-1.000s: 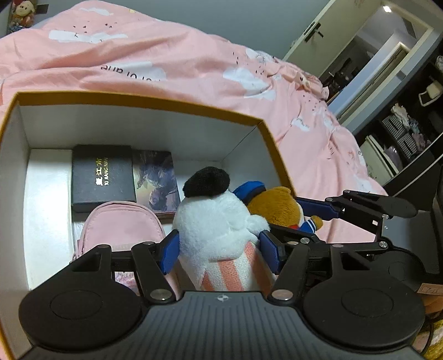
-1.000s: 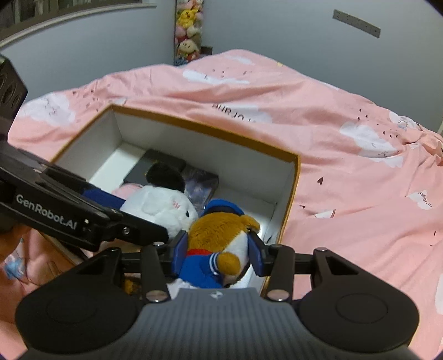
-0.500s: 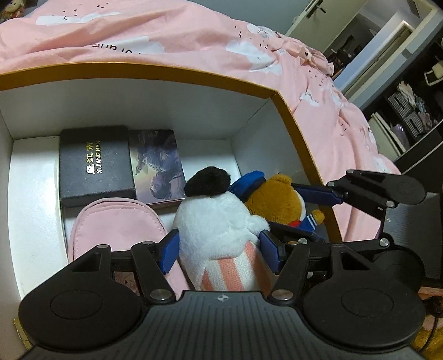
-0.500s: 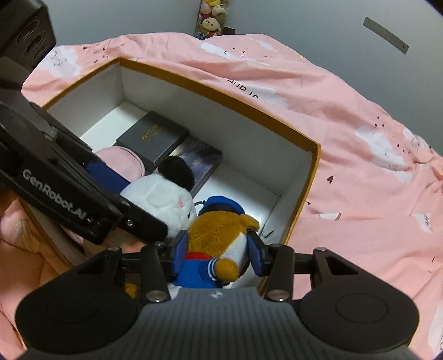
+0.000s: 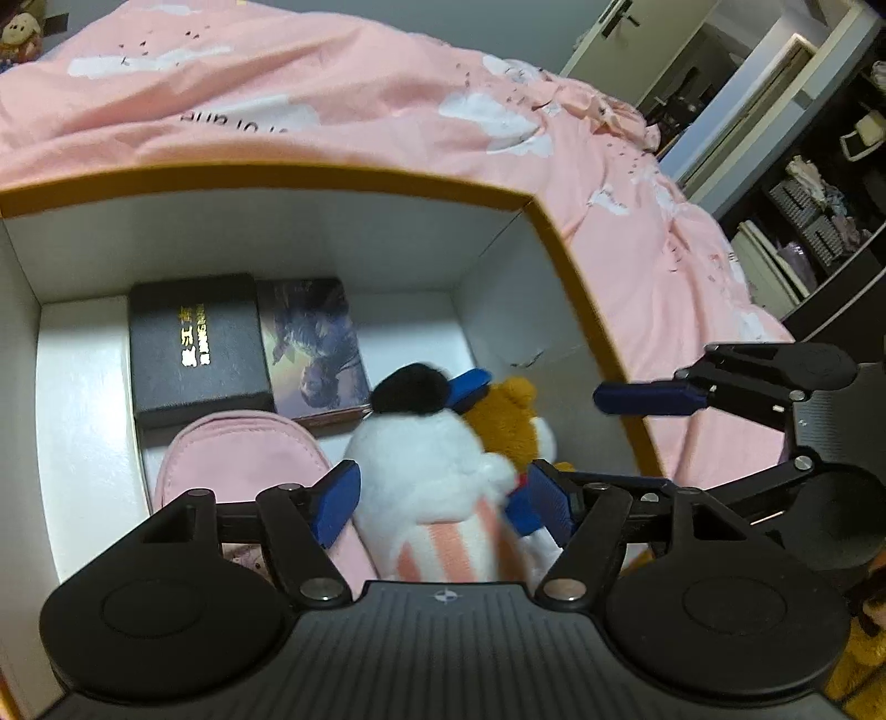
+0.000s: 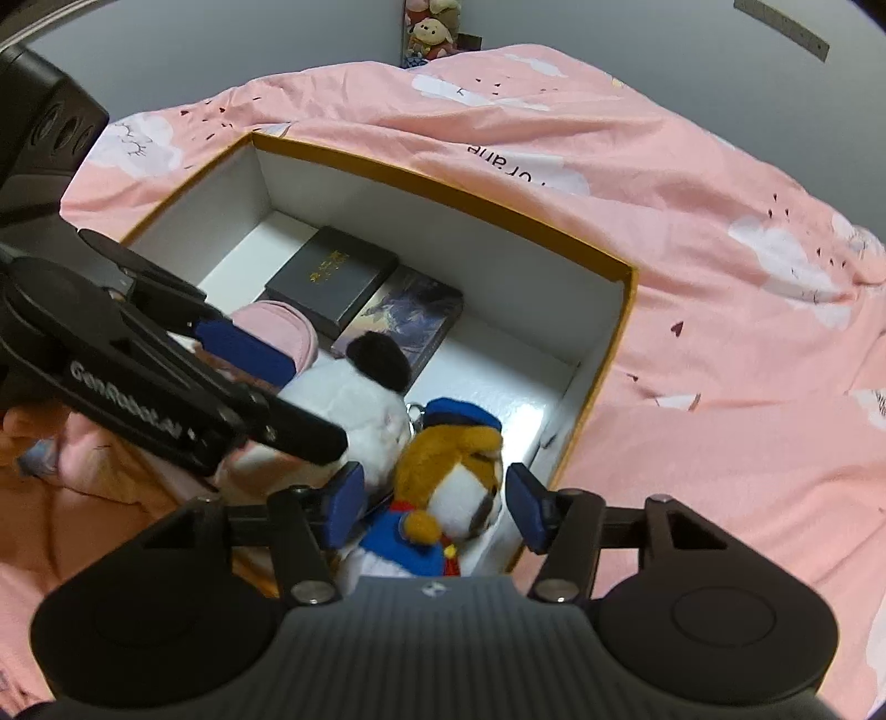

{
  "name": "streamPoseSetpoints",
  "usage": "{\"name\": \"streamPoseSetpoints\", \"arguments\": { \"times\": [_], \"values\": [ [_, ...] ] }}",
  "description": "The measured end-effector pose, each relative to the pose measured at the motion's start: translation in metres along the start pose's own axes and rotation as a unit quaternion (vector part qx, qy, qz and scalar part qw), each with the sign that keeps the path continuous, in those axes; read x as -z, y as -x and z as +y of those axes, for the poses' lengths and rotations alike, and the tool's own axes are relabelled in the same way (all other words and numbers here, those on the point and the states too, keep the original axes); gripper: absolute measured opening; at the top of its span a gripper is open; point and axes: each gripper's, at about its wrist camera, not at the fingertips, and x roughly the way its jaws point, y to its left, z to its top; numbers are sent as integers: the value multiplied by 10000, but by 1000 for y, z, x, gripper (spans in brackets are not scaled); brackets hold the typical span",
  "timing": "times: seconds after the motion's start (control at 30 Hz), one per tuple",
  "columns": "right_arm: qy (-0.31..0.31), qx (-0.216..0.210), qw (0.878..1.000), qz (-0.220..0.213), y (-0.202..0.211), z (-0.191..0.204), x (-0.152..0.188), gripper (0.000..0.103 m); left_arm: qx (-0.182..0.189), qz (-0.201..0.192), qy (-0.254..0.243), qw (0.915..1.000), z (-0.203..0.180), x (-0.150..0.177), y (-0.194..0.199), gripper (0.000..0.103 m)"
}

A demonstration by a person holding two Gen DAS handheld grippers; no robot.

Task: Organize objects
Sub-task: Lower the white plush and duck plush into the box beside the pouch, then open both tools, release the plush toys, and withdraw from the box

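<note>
Two-handedly reaching into an orange-rimmed box (image 5: 332, 177) lying on a pink bedspread (image 5: 332, 99) printed with white clouds. Straddling a white plush toy (image 5: 426, 459) with the left gripper (image 5: 443, 498), keeping the blue pads spread to about the toy's width and just beside its fur, with a thin gap showing on the right side, so not squeezing it. Finding that toy sitting low in the box's near right part, black tuft pointing toward the far wall, striped pink-and-white body toward the camera. Bracketing a brown plush dog (image 6: 448, 476) in a blue cap and blue jacket with the right gripper (image 6: 434, 504), holding the fingers wide and clear of the dog on both sides. Seeing the dog resting in the box's near right corner, pressed against the white toy on one side and close to the white inner wall on the other. Noting a pink pouch (image 5: 243, 459) lying to the left of the white toy, touching it. Spotting, farther back on the box floor, a black case (image 5: 194, 343) with gold lettering lying flat, side by side with an illustrated flat box (image 5: 315, 343). Glimpsing a few soft toys (image 6: 432, 27) against the grey wall beyond the bed.
</note>
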Motion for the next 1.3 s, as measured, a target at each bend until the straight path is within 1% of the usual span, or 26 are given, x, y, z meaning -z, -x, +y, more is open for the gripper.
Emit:
{"name": "streamPoseSetpoints", "arguments": {
  "times": [0.03,0.07,0.1,0.13,0.17,0.2,0.23,0.27,0.3,0.37,0.47,0.67,0.73,0.8,0.87,0.93,1.03,1.1,1.17,1.3],
  "values": [
    [-29,-37,10000,31,4,-1,1,54,17,-15,-27,10000,-1,-1,4,78],
    [-55,-67,9999,67,6,-2,1,49,12,-8,-61,10000,-3,-1,7,76],
    [-80,-85,9999,110,8,-2,2,42,-15,28,-92,10000,-5,-1,10,70],
    [-106,-110,9998,157,10,-2,4,39,-57,67,-118,9999,-7,-1,13,62],
    [-124,-132,9997,186,11,-3,5,35,-92,104,-152,9998,-9,-1,14,58],
    [-142,-157,9995,219,12,-2,7,30,-126,168,-196,9996,-10,1,15,50],
    [-132,-175,9994,249,13,0,8,27,-149,231,-231,9994,-11,3,15,43],
    [-100,-188,9994,280,12,1,9,24,-156,293,-271,9991,-13,5,14,41],
    [-58,-190,9993,316,10,2,10,23,-179,362,-301,9987,-14,7,11,37],
    [-1,-134,9991,408,6,5,11,18,-211,397,-288,9986,-15,10,6,37],
    [27,-116,9987,502,-1,8,11,17,-217,380,-198,9988,-13,11,4,37],
    [41,-152,9979,636,-14,11,9,16,-541,654,-308,9959,-17,18,-10,37],
    [-22,-194,9972,724,-19,10,9,16,-512,705,-193,9960,-13,20,-16,37],
    [-77,-230,9967,771,-23,9,11,9,-446,753,-47,9962,-9,23,-20,37],
    [-100,-281,9965,786,-26,10,11,7,-409,783,46,9961,-6,25,-23,37],
    [-55,-230,9965,806,-28,13,11,7,-401,781,88,9961,-5,26,-24,37],
    [-25,-243,9965,794,-27,14,11,9,-365,698,126,9968,-4,28,-19,37],
    [-139,-273,9967,752,-24,12,12,10,-370,602,93,9975,-6,30,-13,39],
    [-233,-289,9971,671,-18,10,13,11,-380,417,21,9984,-8,32,-4,43],
    [-439,-281,9982,304,5,14,17,15,-388,-51,-127,9992,-18,35,18,44]
  ]
}}
